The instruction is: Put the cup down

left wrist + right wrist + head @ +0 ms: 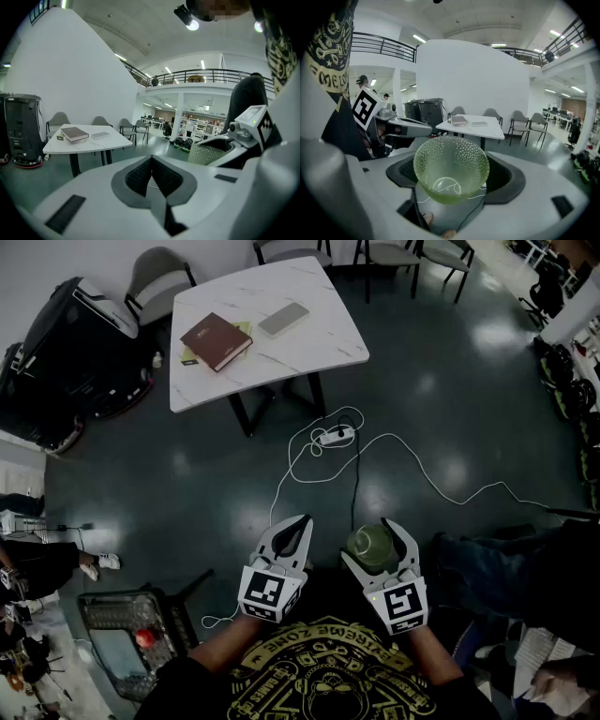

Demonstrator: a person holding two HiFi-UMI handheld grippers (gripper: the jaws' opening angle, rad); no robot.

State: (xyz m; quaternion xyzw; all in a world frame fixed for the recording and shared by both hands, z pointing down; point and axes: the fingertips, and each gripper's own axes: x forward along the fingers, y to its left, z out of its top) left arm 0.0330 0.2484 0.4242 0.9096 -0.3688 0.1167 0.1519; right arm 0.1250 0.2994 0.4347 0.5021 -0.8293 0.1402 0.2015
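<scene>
- While the right tool (375,538) stands spread wide, its two jaws press on the sides of the green dimpled cup (451,168), which fills the gap between them.
- The cup hangs in the air above the dark floor (187,474), well apart from the white surface (319,338).
- The left tool (298,526), just beside the right one, has its jaws closed together with nothing between them.
- A brown book (217,341) lies on the surface.

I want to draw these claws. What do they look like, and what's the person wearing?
The left gripper and right gripper are white plastic, with pointed fingers lined by dark dimpled pads. Each carries a cube with black-and-white square markers. The person wears a black shirt with yellow print.
</scene>
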